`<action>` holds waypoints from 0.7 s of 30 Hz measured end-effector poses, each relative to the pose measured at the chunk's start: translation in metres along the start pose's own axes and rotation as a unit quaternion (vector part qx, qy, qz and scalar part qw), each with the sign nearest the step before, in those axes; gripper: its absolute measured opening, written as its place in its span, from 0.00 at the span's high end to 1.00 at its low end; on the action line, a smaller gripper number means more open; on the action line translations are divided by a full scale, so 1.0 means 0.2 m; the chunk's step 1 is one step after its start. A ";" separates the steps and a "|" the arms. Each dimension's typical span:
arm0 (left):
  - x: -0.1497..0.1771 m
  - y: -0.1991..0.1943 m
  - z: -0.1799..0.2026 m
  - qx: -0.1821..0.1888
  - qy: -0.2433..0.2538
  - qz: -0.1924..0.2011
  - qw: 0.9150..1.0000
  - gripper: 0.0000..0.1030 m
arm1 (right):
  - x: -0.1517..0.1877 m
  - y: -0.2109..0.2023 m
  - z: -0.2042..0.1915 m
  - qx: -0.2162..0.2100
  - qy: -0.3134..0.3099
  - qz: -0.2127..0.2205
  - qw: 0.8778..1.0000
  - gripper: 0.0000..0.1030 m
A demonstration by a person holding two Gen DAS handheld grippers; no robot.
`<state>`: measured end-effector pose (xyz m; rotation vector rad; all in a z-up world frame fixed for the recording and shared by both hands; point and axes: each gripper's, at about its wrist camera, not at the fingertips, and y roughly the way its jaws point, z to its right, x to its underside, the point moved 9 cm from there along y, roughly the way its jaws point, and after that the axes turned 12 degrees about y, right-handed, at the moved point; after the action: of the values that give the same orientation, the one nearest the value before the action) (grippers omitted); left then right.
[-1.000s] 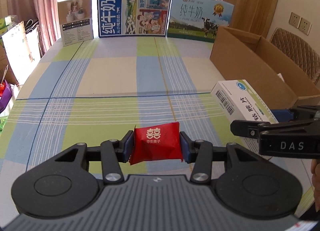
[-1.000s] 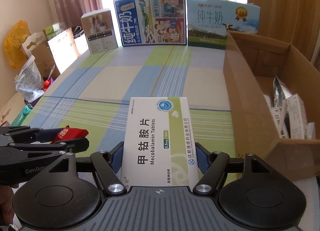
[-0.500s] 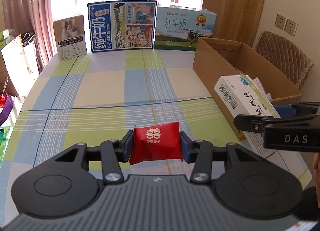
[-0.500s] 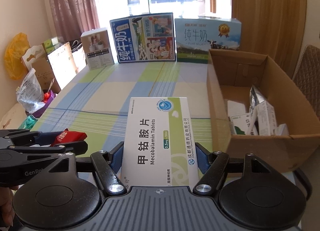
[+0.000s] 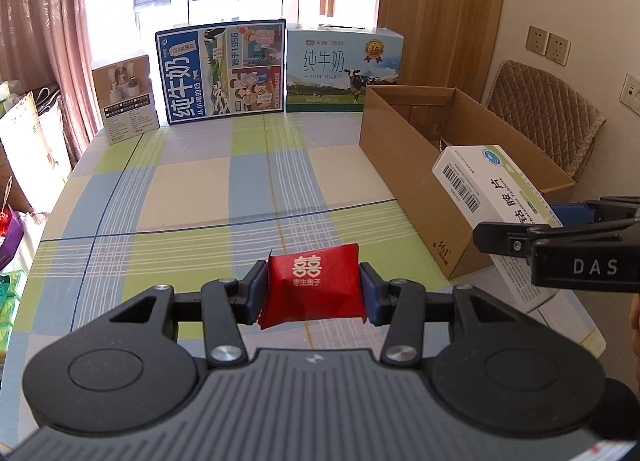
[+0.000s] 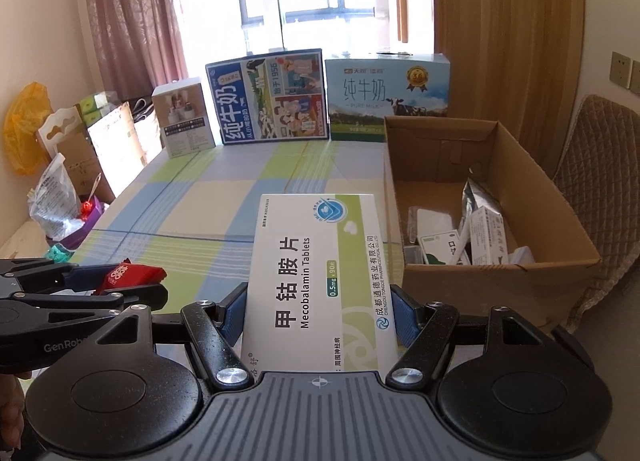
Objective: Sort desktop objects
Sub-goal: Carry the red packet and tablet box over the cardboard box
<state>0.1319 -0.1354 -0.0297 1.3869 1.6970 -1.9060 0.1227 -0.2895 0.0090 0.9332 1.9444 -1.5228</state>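
Right jaws clamp tablet box (image 6: pixel 320 281), long axis pointing forward.

My left claw (image 5: pixel 313 288) was clamped on the red candy packet (image 5: pixel 313 285), its blue pads (image 5: pixel 256 293) pressed against both sides, held level above the desk (image 5: pixel 192 189). My right claw (image 6: pixel 318 311) gripped the white tablet box (image 6: pixel 320 281) flat between its fingers, raised off the surface. The two claws sat side by side, apart, left one visible low in the right view.
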 end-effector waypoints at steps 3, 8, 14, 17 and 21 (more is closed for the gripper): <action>-0.01 -0.01 0.02 0.002 0.002 0.002 1.000 0.59 | -0.01 -0.02 0.01 0.000 0.001 0.003 1.000 0.34; -0.06 0.01 0.07 0.013 0.004 0.006 1.000 0.59 | -0.04 -0.07 0.06 0.002 0.005 0.011 1.000 0.34; -0.22 0.07 0.23 0.042 0.016 0.021 0.999 0.59 | -0.18 -0.13 0.25 0.025 0.023 0.036 0.999 0.34; -0.33 0.13 0.32 0.063 0.018 0.031 0.997 0.59 | -0.27 -0.14 0.40 0.045 0.033 0.047 0.997 0.34; -0.47 0.23 0.45 0.087 0.022 0.042 0.995 0.59 | -0.39 -0.13 0.57 0.066 0.036 0.055 0.996 0.34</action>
<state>0.1703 -0.2643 0.0018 1.5480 1.4945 -2.0311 0.1492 -0.4206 0.0532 1.1453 1.8265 -1.5897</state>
